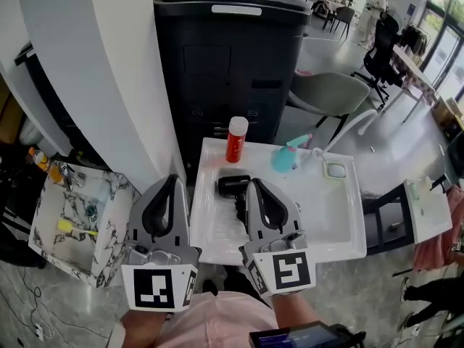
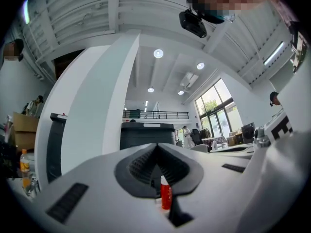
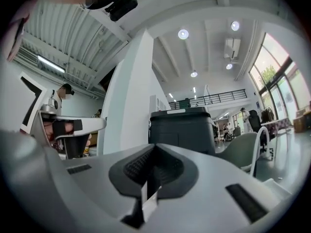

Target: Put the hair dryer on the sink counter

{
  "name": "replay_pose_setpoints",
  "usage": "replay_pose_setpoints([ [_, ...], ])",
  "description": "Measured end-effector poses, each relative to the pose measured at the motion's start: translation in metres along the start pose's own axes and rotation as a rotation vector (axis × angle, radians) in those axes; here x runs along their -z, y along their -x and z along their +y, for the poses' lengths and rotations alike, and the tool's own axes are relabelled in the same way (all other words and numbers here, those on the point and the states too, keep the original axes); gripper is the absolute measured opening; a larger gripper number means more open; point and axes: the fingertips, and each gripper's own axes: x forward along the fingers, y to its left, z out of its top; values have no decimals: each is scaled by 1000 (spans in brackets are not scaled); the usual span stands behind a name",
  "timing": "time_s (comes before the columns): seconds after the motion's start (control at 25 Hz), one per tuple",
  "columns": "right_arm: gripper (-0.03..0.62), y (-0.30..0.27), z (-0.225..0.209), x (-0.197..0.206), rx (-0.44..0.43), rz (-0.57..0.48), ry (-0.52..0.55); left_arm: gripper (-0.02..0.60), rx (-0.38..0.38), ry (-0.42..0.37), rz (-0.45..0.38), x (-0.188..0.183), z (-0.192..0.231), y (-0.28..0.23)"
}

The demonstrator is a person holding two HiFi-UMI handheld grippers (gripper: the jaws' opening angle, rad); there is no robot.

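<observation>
The dryer (image 1: pixel 233 185) lies on the white bench (image 1: pixel 330 223), near a red bottle (image 1: pixel 236 139). The left gripper (image 1: pixel 171 187) and right gripper (image 1: pixel 255 191) both have jaws pressed together, empty. The right sits just beside the dryer, so a careless sweep could shove it into the bottle.

White sink counter (image 1: pixel 341 227), rectangular, raised rim.
Far left: red bottle (image 1: pixel 236 141), white cap, upright.
Just nearer than red bottle: black hair dryer (image 1: pixel 232 185), lying on surface.
Far middle: teal bottle (image 1: pixel 283 159).
Far right: small square dish (image 1: pixel 335 170), near rim.
</observation>
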Motion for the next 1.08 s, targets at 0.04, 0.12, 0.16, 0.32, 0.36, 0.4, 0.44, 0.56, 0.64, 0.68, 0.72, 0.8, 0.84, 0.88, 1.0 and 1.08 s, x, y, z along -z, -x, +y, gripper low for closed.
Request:
replay_pose_setpoints([
  [0.04, -2, 1, 2, -3, -4, -6, 10, 11, 3, 2, -3, -1, -1, 1],
  [0.12, -3, 3, 4, -7, -10, -14, 23, 9, 9, 6, -7, -3, -4, 2],
  [0.16, -3, 4, 5, -8, -13, -17, 25, 10, 10, 8, -9, -3, -5, 3],
  [0.32, -2, 5, 9, -11, -24, -26, 23, 11, 10, 14, -10, -2, -5, 5],
  [0.36, -2, 5, 10, -12, -25, -27, 23, 9, 10, 15, -10, -2, -5, 6],
  [0.4, -2, 5, 10, -13, -26, -28, 23, 10, 10, 15, -9, -2, -5, 6],
  [0.44, -2, 4, 11, -13, -27, -29, 22, 10, 11, 16, -8, -2, -5, 6],
  [0.56, -2, 2, 13, -13, -31, -27, 19, 10, 10, 17, -4, 0, -3, 6],
  [0.64, -2, 0, 15, -12, -32, -24, 19, 10, 9, 19, -2, 1, -1, 6],
  [0.68, -2, -1, 15, -12, -32, -23, 19, 10, 9, 19, -1, 2, 0, 5],
  [0.72, -2, -2, 16, -12, -32, -21, 19, 9, 10, 20, 0, 2, 1, 5],
  [0.8, -2, -4, 16, -10, -31, -18, 18, 9, 9, 20, 2, 3, 3, 4],
  [0.84, -2, -5, 17, -10, -31, -18, 19, 9, 9, 20, 3, 4, 4, 3],
  [0.88, -2, -5, 17, -9, -31, -18, 19, 10, 8, 20, 3, 5, 5, 3],
  [1.0, -2, -7, 18, -8, -33, -18, 20, 9, 5, 20, 3, 6, 8, 3],
  [1.08, -2, -7, 19, -7, -35, -16, 21, 10, 4, 20, 4, 8, 9, 3],
])
